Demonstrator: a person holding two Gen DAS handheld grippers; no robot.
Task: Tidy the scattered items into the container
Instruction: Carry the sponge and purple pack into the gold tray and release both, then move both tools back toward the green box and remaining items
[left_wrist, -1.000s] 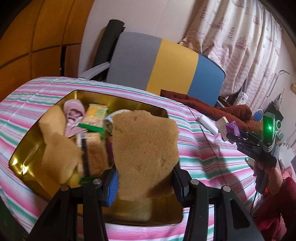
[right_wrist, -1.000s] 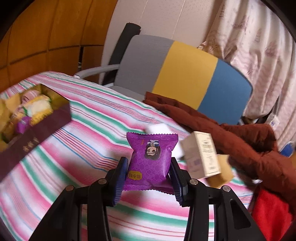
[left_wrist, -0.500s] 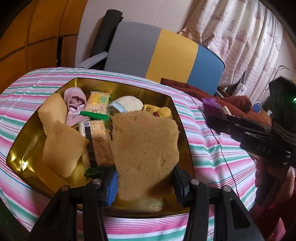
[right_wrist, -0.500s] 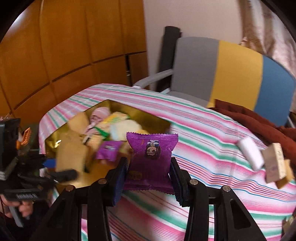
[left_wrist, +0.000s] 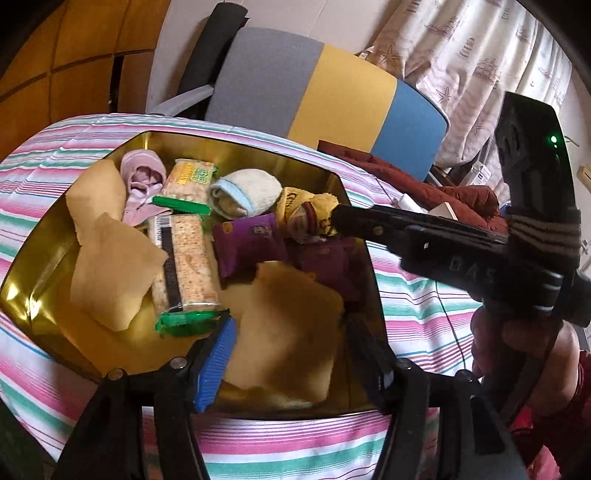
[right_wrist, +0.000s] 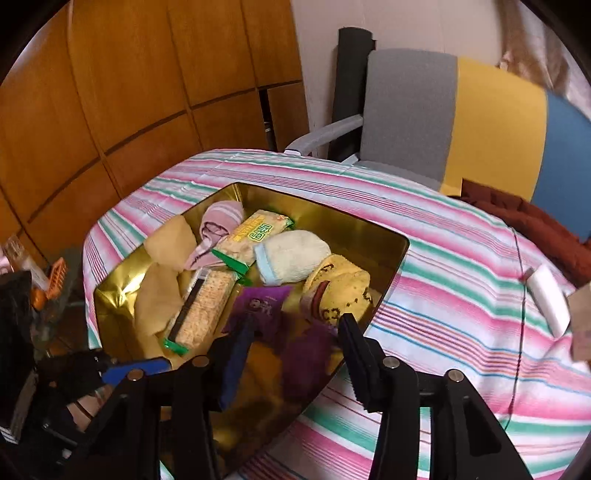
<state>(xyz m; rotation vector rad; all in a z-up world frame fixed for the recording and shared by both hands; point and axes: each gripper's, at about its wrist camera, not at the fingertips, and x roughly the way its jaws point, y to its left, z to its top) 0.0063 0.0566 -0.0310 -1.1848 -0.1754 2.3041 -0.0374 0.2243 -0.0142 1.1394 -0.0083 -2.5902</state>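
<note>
Over the gold box's near edge, left gripper and right gripper, jaws just opening, stand parted above a loose sponge and purple packet.

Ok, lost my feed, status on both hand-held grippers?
Left hand-held gripper open, jaws just opening, sponge dropped into gold box. Right hand-held gripper open, jaws just opening, purple packet released. Nothing blocking.

Below the left gripper, with its black fingers and ribbed blue pad, the container shines gold inside and lies on a cloth striped pink, green and white. In it, ahead of the fingers, sit tan sponges, a green-ended cracker pack, a pink sock, a cream sock with a pale blue cuff, a yellow sock with brown lettering, and a purple snack packet. Beyond the container stands a chair banded grey, yellow and blue.
</note>
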